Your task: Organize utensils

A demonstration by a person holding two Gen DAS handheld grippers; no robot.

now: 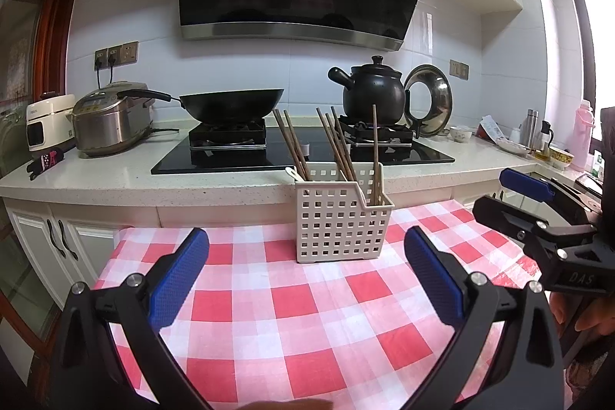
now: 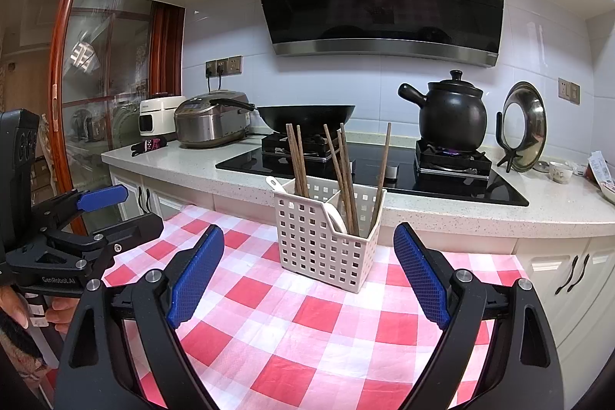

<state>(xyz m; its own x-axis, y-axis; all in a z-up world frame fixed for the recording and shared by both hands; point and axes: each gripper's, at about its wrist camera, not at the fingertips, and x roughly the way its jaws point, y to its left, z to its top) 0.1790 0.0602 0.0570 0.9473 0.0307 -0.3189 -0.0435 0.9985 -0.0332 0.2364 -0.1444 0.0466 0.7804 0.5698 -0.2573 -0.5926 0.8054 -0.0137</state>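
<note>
Red-and-white checked cloth with a white slotted basket of chopsticks standing on it.

Left gripper hovers with fingers spread and empty; the right gripper does the same — the basket sits just ahead of both, between them. Wooden chopsticks look light, stiff and thin, best pinched mid-shaft; a white spoon leans among them and may be slippery. Behind, a wok and a black pot on the stove — nothing blocks the reach.

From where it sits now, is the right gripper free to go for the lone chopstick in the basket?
Probably yes. The right gripper is open and empty, with only bare checked cloth between it and the basket. The lone chopstick stands apart from the others.
</note>
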